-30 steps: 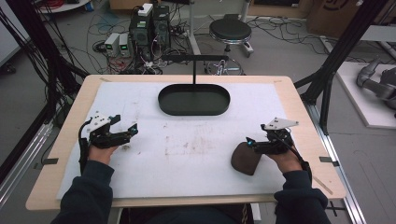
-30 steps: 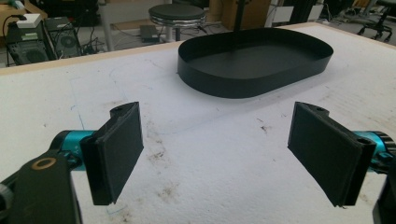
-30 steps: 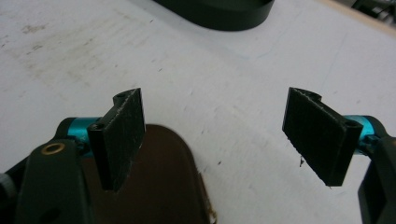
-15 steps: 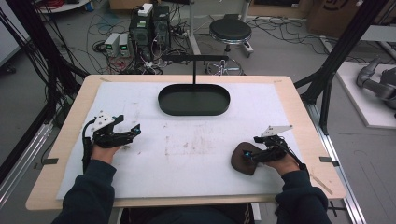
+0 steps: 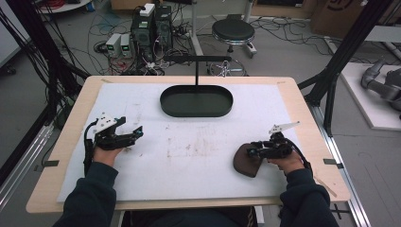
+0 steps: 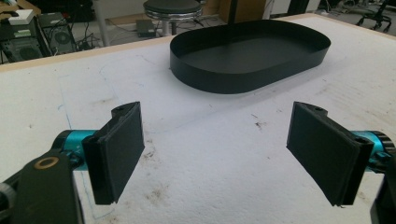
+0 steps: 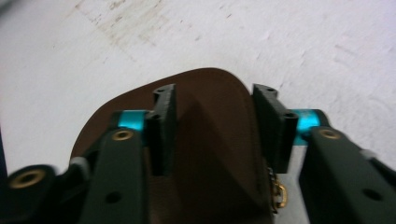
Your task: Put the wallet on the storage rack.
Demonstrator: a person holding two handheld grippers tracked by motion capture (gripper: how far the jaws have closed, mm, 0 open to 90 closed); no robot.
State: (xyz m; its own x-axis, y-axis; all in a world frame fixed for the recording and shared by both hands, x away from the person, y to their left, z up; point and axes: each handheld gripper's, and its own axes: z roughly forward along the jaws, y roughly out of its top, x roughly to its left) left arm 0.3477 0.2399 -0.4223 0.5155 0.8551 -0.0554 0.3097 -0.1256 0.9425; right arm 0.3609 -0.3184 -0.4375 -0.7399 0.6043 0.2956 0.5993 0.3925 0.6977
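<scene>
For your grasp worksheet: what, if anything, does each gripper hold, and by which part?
The left gripper holds nothing. The right gripper has just been closing over the brown leather pouch, jaws astride its raised middle fold; a firm grip cannot be told.

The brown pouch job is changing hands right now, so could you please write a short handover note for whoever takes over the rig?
Left gripper: open, holding nothing, low over the white mat at the left.
Right gripper: down over the brown pouch; its jaws have just been closing, and the pouch's raised fold sits between them. I cannot tell whether the pads press on it yet.
Pouch: lying on the mat at the near right, with a small gold chain at its edge.
Black tray: at the far middle of the mat, nothing in it.
Done: right gripper lined up on the pouch.
Left: finish the grip and lift; the tray looks the likely destination.
</scene>
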